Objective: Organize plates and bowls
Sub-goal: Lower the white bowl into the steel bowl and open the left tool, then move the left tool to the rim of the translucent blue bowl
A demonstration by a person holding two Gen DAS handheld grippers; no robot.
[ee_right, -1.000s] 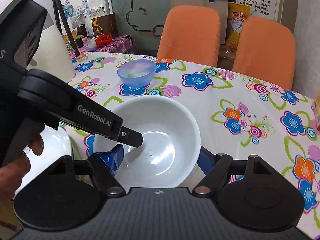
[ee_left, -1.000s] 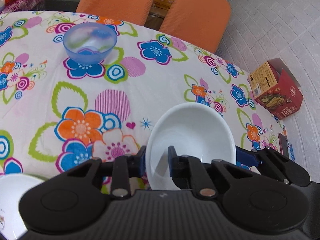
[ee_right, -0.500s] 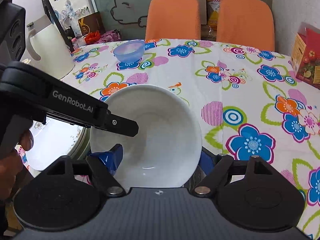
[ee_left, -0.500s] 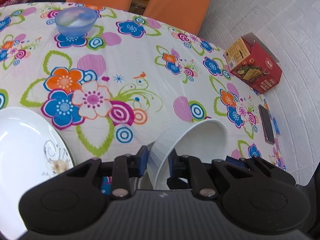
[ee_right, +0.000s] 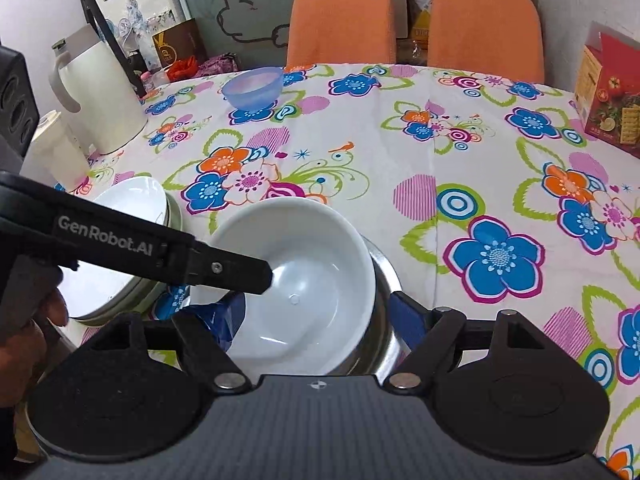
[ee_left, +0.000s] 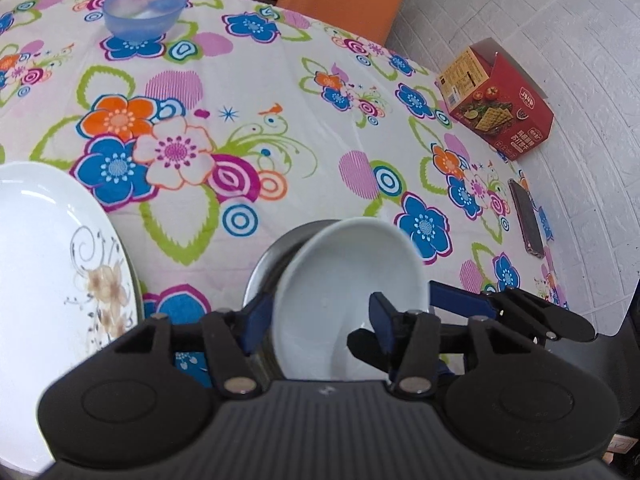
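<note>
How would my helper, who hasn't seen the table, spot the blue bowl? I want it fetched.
On the flowered tablecloth, look to the far edge by the two orange chairs. The blue bowl stands there alone, apart from the other dishes. It is translucent blue; the other dishes are white or metal.

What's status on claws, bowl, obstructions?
Left claw open, straddling white bowl rim. Right claw open around steel bowl. White bowl tilted inside steel bowl. Nothing in the way; plate stack sits left.
</note>
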